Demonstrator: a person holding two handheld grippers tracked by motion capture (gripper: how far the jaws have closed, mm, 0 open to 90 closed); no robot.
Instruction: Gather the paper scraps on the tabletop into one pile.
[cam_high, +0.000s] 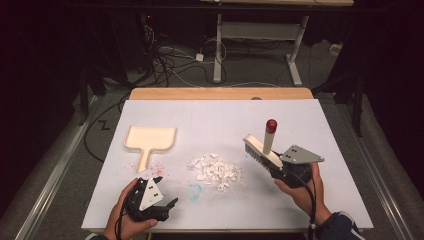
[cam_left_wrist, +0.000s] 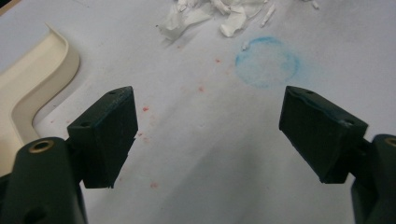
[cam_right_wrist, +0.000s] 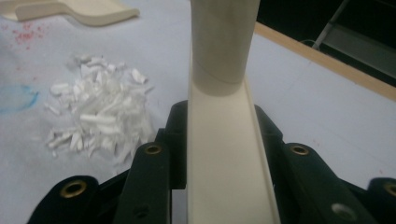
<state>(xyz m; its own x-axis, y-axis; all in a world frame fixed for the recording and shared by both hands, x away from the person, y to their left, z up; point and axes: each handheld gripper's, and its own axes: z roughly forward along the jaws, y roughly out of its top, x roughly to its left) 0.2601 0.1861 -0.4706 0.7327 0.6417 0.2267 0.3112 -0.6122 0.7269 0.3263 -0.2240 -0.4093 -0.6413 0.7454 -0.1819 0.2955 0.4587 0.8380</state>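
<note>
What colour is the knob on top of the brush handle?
Red knob on the cream brush; clearest in the high view.

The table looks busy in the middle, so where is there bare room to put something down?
Free patches on the table: the far strip behind the dustpan and the brush, and the near right edge. Crowded: the middle, with the paper scraps between both tools, and the near left by the open left gripper.

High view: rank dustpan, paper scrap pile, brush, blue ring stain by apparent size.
1. Dustpan
2. Paper scrap pile and brush, tilted in the right gripper: too close to rank
3. Blue ring stain
</note>
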